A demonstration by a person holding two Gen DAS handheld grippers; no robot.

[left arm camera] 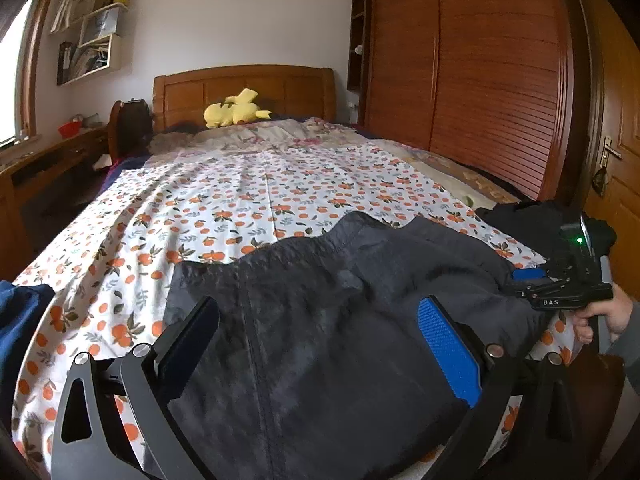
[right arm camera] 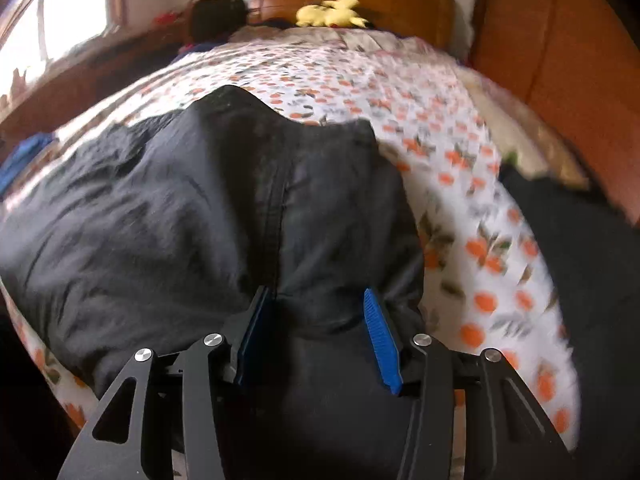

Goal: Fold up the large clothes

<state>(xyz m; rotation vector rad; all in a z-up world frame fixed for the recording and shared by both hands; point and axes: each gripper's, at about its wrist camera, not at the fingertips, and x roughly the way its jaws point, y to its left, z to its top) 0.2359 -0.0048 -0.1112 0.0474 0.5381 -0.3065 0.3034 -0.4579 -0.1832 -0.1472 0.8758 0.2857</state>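
Blue ribbed pads frame both views, and between them lies the dark garment [left arm camera: 320, 320], a large charcoal piece of thin, slightly crinkled cloth with a stitched seam running up its middle — it is spread over the near end of the bed [left arm camera: 100, 240], on a white sheet printed with oranges and leaves. In its own view the left gripper [left arm camera: 320, 344] stands wide open above the cloth, its pads well apart and pressing on nothing. Beside it, the right gripper [right arm camera: 320, 332] is about half closed, with a raised ridge of the dark cloth between its pads; whether they truly pinch it I cannot tell, as the view is blurred. From the left view a hand [left arm camera: 604, 316] holds that tool at the garment's right edge. By my reading, the step in hand is taking hold of the near edge for a fold — the next move calls for both grippers to close on the cloth at matching spots, then lift it evenly. Another black garment [right arm camera: 580, 260] lies to the right, and a yellow plush toy [left arm camera: 236, 110] rests by the wooden headboard [left arm camera: 280, 84].
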